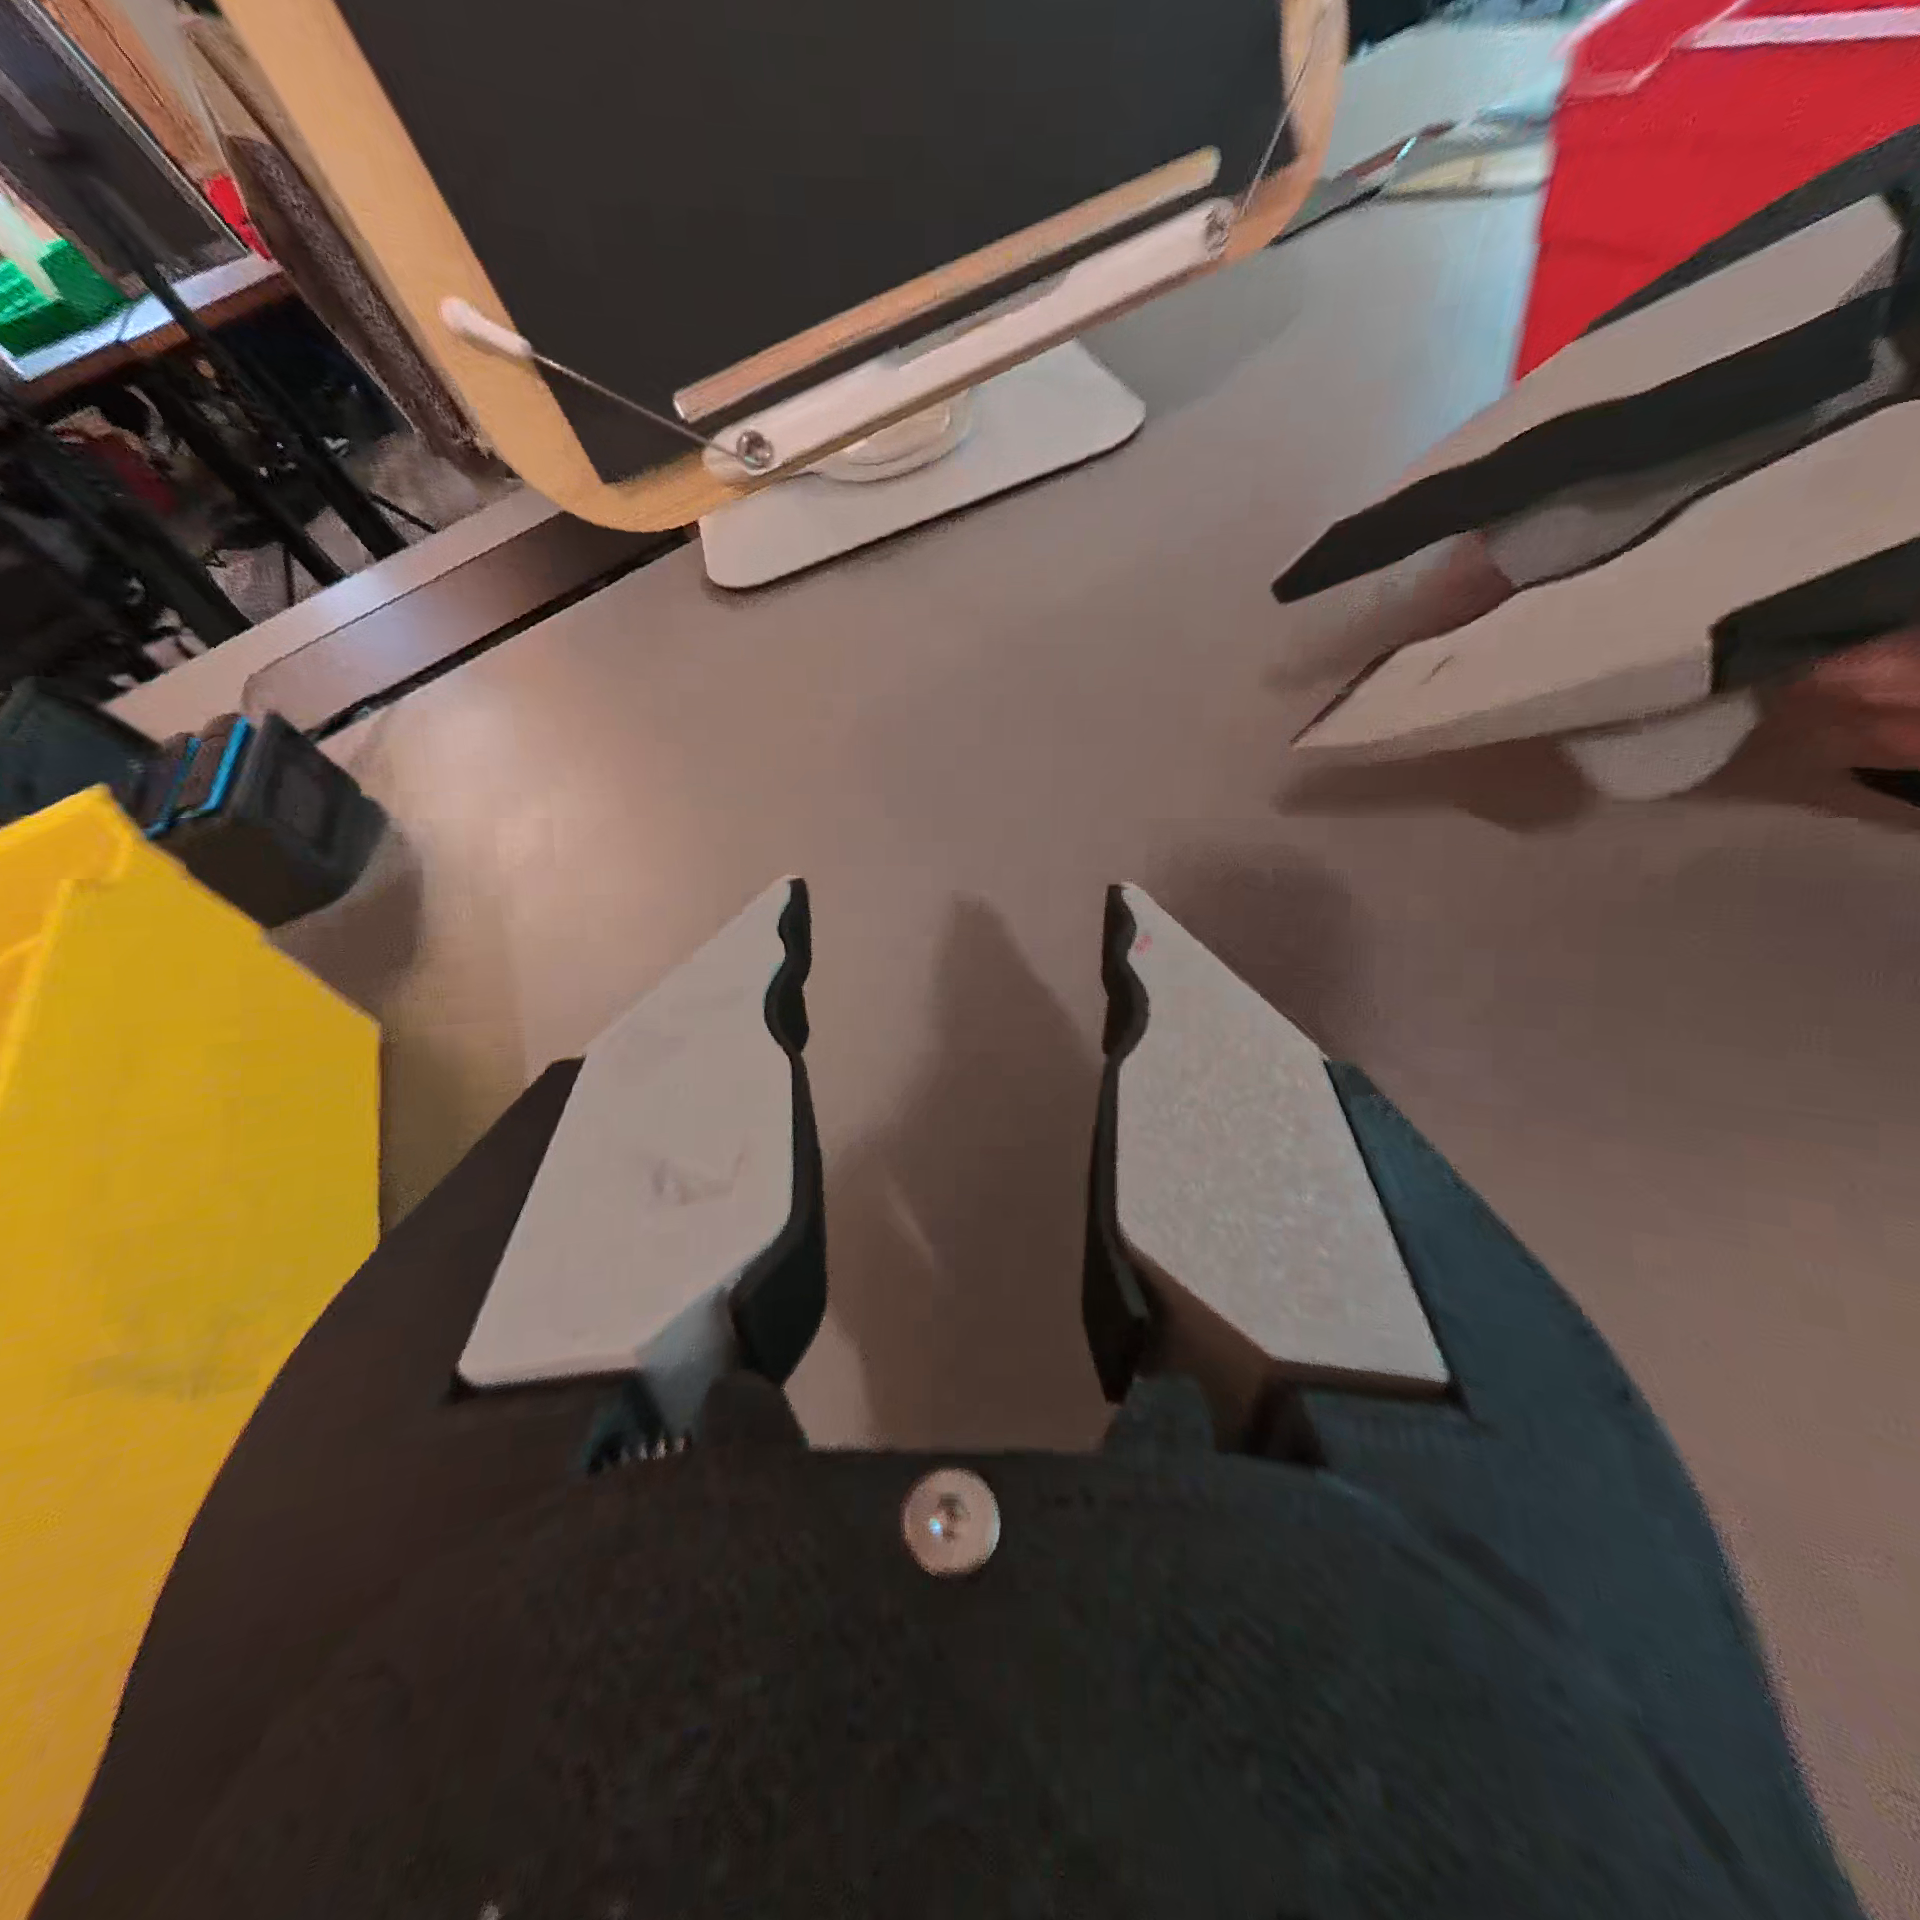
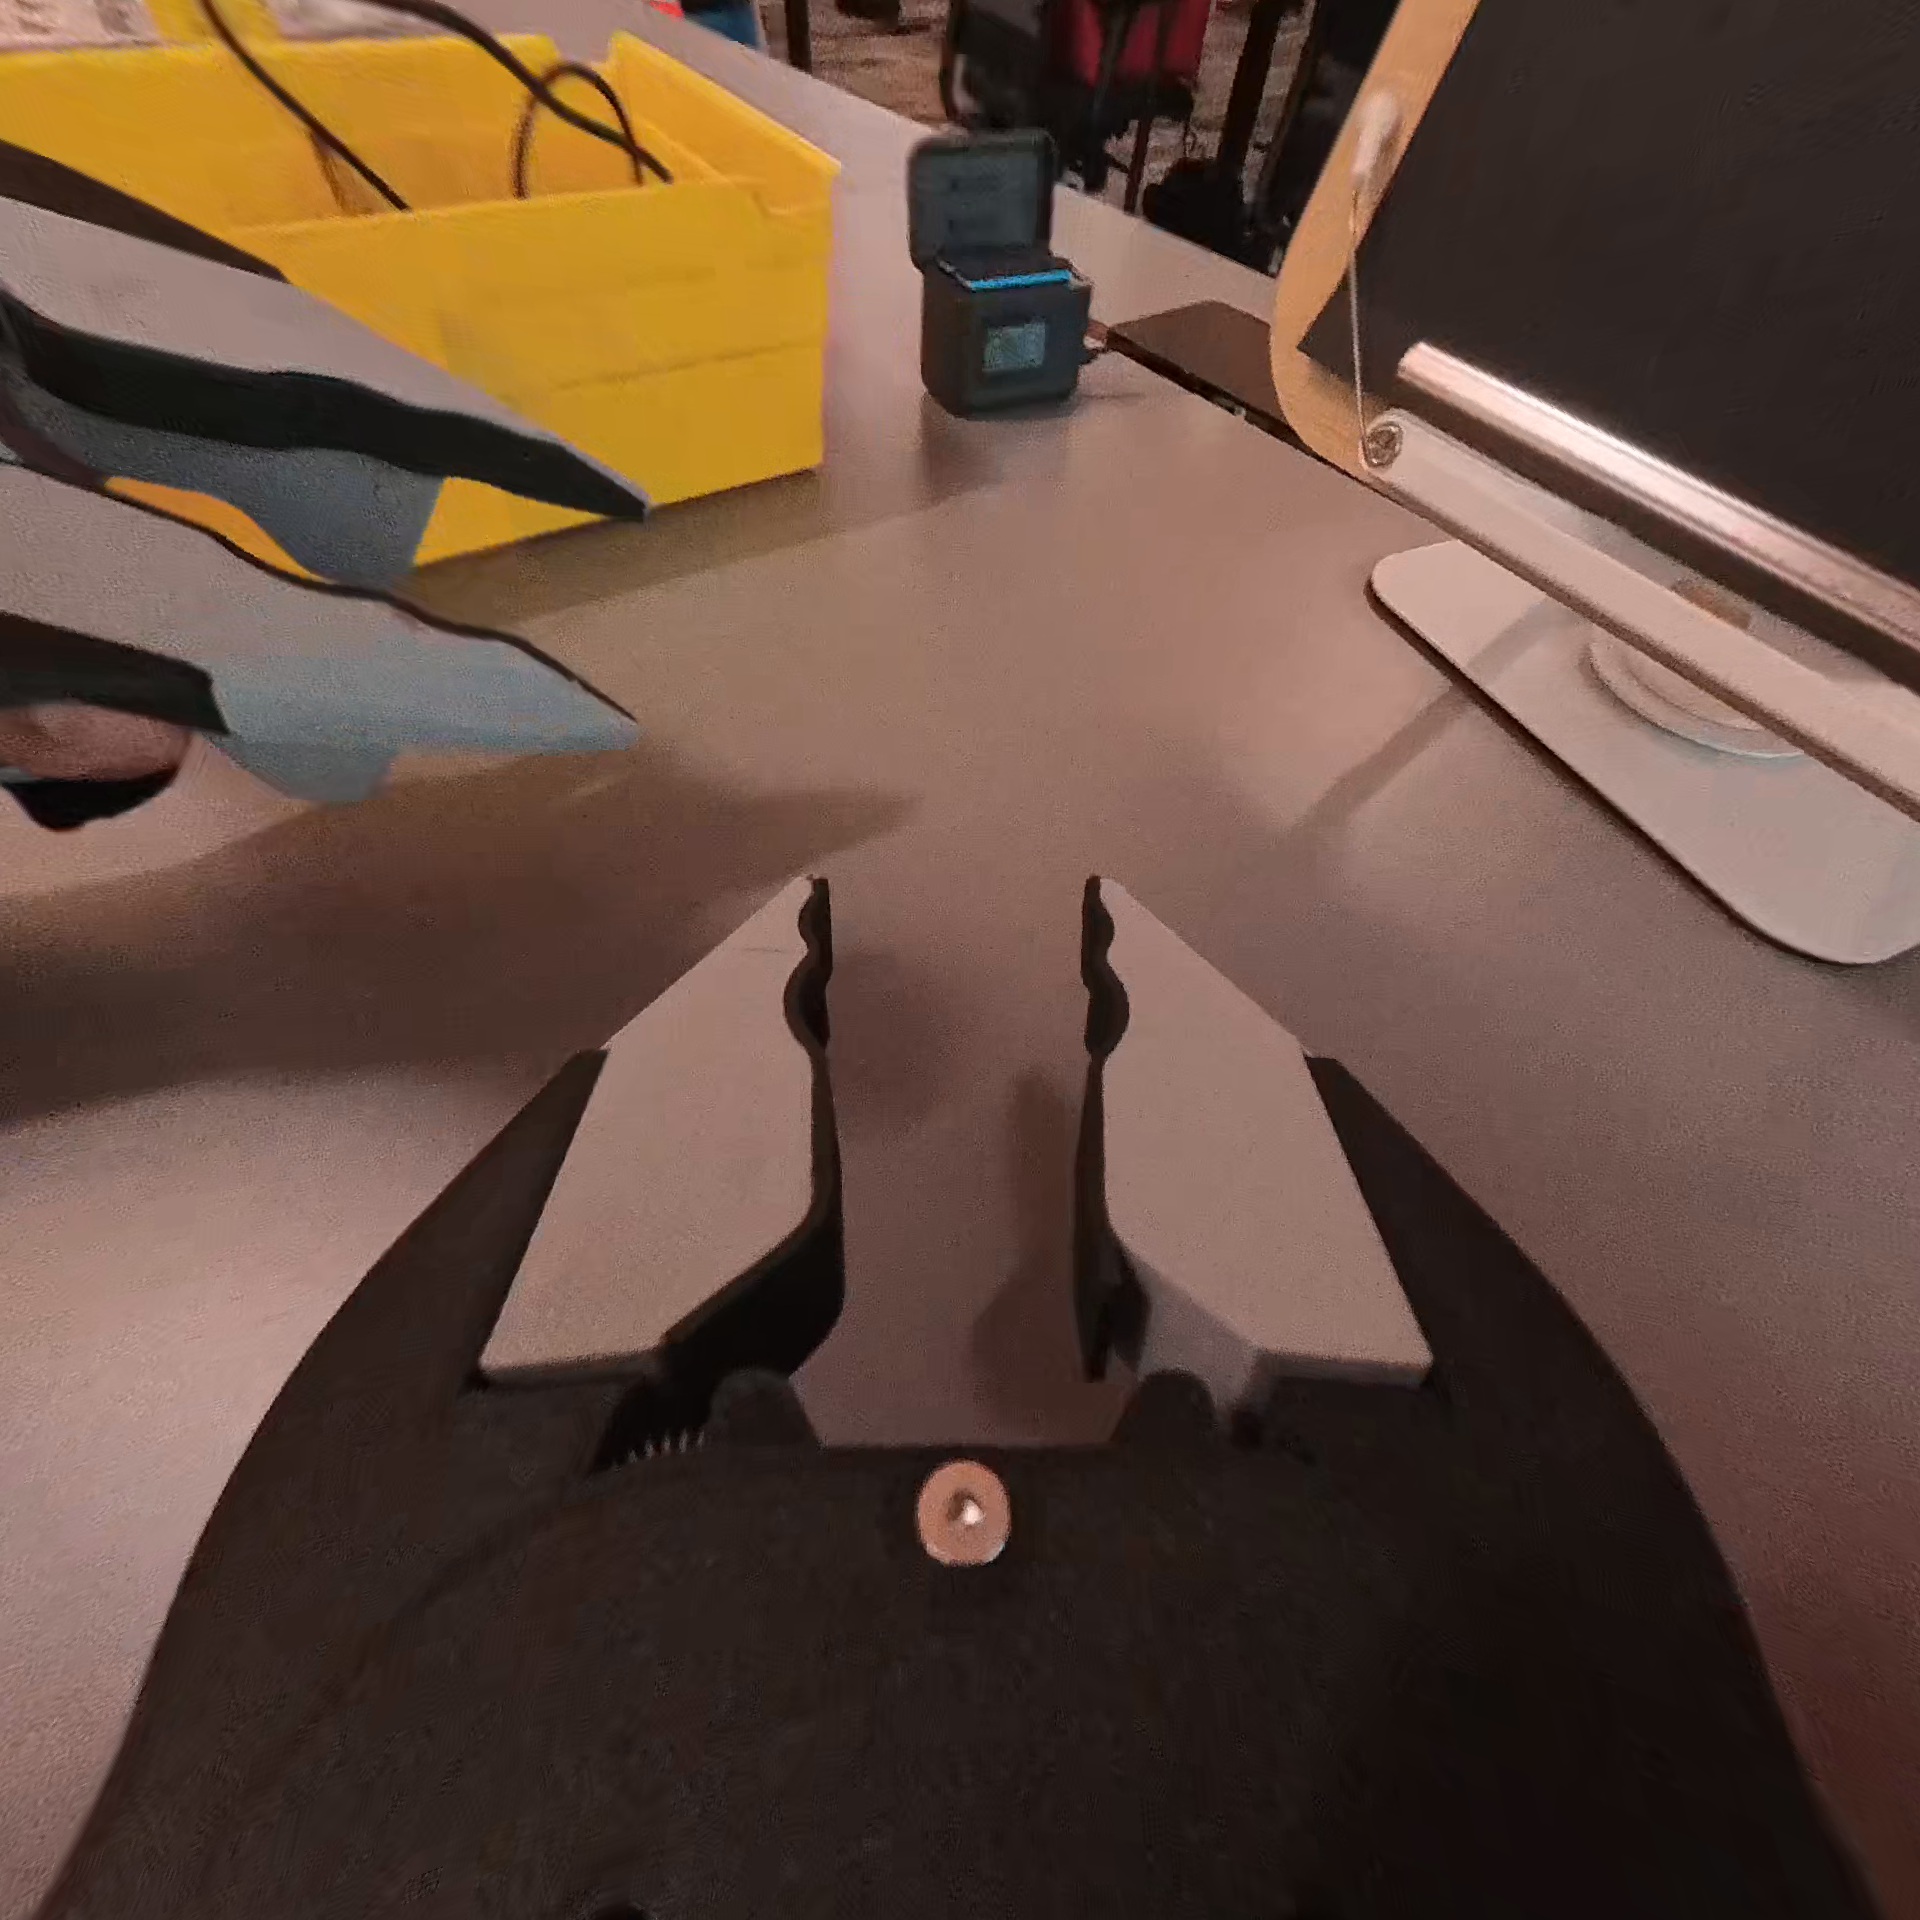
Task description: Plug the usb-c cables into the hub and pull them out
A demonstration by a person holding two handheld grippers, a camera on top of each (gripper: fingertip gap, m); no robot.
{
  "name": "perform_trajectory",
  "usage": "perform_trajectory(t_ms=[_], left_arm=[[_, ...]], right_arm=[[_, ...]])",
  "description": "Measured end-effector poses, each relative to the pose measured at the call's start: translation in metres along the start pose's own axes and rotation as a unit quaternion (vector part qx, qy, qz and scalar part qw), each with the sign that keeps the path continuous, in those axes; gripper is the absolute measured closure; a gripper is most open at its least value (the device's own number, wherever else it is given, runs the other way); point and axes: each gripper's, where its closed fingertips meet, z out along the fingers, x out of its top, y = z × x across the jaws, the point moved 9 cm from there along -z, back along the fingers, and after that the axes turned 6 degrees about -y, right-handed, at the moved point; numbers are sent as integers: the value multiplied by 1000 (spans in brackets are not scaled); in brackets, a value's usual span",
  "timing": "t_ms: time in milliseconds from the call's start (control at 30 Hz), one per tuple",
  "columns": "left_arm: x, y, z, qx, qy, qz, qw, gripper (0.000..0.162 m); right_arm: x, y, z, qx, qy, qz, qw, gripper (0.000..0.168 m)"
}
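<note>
Grey-padded fingers of the left gripper stand apart with nothing between them, hovering over bare brown desk. The right gripper is in the same condition: fingers apart, empty, over the same desk surface. Each gripper also appears off to the side in the other's view, blurred.

Beyond the grippers, at the left side, sits a yellow bin with thin black cables looping out of its top; whether these are the usb-c cables cannot be told, since no connector ends show. Just beside the bin stands a small dark box with its lid flipped up and a blue edge inside. At the far right, a monitor rests on a flat silver stand.

No hub can be identified in either view, so its location is unknown.

Handling judgement: the cables will be light and limp, offering no stiffness along their length. Take hold at the rigid plug housing, close behind the metal tip, squarely across its flat faces. The tip is small and likely easy to bend if pushed in at an angle
</note>
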Motion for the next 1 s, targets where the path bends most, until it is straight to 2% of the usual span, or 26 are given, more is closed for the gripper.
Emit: perform_trajectory(t_ms=[100, 167, 200, 300, 367, 400, 467, 500, 600, 667, 833, 1000], left_arm=[[4, -9, 64, -3, -26, -1, 1000, 106], [9, -15, 95, -20, -52, -4, 998, 109], [15, -17, 106, -30, -55, -14, 998, 102], [25, -19, 123, -55, -41, -13, 998, 102], [25, -17, 125, -75, -48, -9, 996, 95], [25, -16, 122, -78, -39, -5, 996, 97], [27, -17, 116, -61, -7, 4, 998, 126], [28, -17, 114, -51, 10, 11, 999, 129], [29, -14, 114, -41, 18, 30, 999, 117], [29, -10, 114, -47, 10, 42, 998, 113], [29, -8, 114, -44, 11, 50, 998, 114], [29, -15, 113, -58, 13, 15, 998, 114]], right_arm=[[3, 21, 28, 5, -19, 30, 999, 120], [0, 34, 35, -26, -15, 20, 999, 119], [-5, 38, 36, -30, -20, 23, 999, 118], [-7, 50, 35, -37, -32, 60, 997, 103], [-8, 53, 36, -44, -39, 46, 997, 108], [-9, 53, 38, -45, -51, 40, 997, 110], [-11, 51, 43, -23, -69, 35, 997, 115], [-11, 50, 43, -17, -70, 31, 997, 120], [-9, 49, 41, -4, -60, 29, 998, 130], [-10, 50, 41, 0, -58, 32, 998, 128], [-10, 51, 39, 1, -52, 32, 998, 126], [-9, 54, 36, -1, -42, 43, 998, 123]])
